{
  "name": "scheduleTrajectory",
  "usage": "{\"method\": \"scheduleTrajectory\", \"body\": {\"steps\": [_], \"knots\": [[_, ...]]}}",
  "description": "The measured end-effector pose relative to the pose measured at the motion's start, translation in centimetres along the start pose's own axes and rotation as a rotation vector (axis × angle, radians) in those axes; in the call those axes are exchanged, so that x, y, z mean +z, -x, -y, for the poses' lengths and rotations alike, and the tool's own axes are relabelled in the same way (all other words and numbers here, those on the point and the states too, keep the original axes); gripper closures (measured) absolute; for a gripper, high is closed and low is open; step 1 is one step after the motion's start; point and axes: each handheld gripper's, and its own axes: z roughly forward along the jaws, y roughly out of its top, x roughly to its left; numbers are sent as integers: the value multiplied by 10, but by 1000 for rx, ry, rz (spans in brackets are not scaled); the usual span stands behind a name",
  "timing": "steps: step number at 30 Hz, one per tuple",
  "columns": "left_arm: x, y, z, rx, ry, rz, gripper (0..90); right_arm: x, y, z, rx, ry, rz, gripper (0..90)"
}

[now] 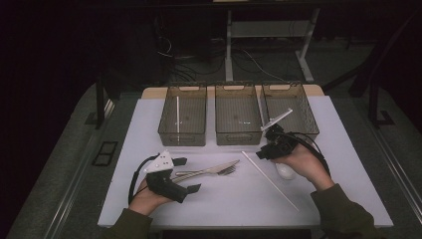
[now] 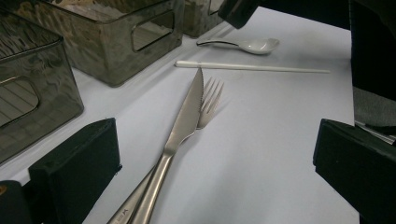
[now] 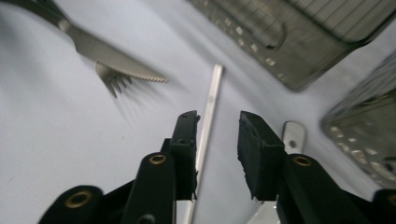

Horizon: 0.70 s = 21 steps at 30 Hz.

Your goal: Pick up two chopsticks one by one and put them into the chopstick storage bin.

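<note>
We find the right gripper (image 1: 263, 151) angled down over the white chopstick (image 1: 270, 180) near the mat's (image 1: 224, 199) middle, jaws partly open astride it, not gripping. The left gripper (image 1: 185, 175) rests wide open around the knife (image 1: 209, 170) handle.

White chopstick (image 1: 270, 180) flat, diagonal on white table (image 1: 149, 129)

White chopstick (image 1: 270, 180), white spoon (image 2: 254, 45), silver knife (image 2: 185, 119) and fork (image 2: 210, 101) on white mat (image 1: 234, 199); 3 smoky translucent bins (image 1: 182, 115); black grippers (image 3: 215, 135).
</note>
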Motion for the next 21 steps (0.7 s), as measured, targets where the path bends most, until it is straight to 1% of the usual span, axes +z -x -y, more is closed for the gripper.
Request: {"method": "scheduleTrajectory", "body": {"steps": [2,4,7,12,15,21], "knots": [[0,0,0,0,0,0,0,5,0,1,-3,-26,-9,683],[0,0,0,0,1,0,0,10,-1,2,-9,-56,-6,714],[0,0,0,2,0,1,0,19,0,2,0,-107,-15,745],[0,0,0,2,-1,1,0,29,0,1,15,-165,-29,766],[0,0,0,1,0,2,0,34,0,1,19,-188,-26,778],[0,0,0,3,-1,2,0,41,0,0,20,-222,-40,793]]}}
